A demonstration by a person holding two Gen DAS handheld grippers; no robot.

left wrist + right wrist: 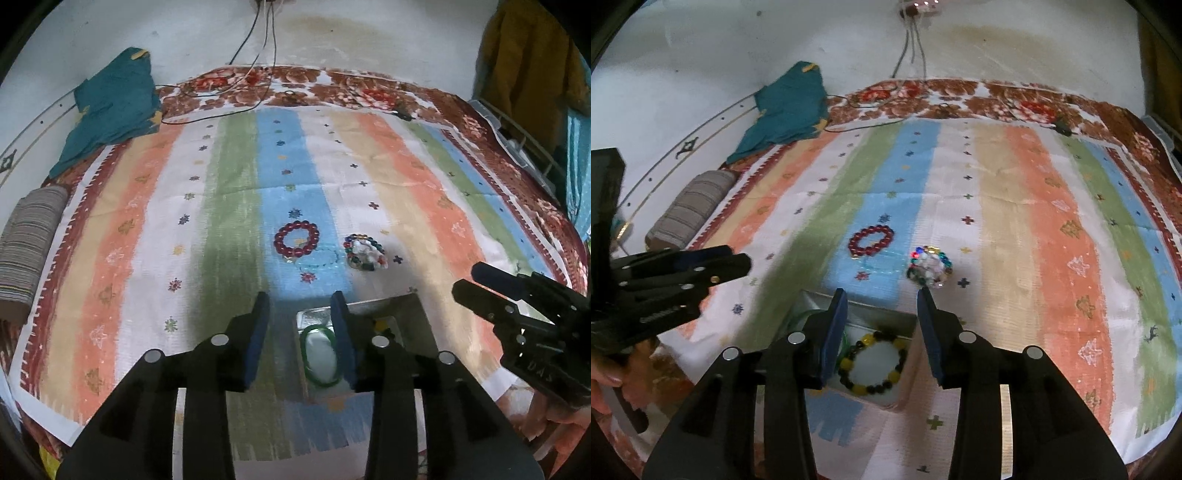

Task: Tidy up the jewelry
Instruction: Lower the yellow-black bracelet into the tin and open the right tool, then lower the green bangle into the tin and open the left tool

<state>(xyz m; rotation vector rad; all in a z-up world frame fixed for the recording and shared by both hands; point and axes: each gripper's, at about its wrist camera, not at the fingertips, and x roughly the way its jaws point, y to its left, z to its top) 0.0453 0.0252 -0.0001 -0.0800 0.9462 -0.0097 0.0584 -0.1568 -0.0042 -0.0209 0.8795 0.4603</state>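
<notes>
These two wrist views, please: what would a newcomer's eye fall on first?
Probably the striped cloth covering the surface, with a red bead bracelet and a multicoloured beaded piece lying side by side at its middle. Nearer, a box holds a yellow-and-black bracelet and a green bangle.

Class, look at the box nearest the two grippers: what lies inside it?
Inside the box lie a yellow-and-black bead bracelet and a green bangle. The gripper fingers cover part of the interior, so anything beneath them is hidden.
</notes>
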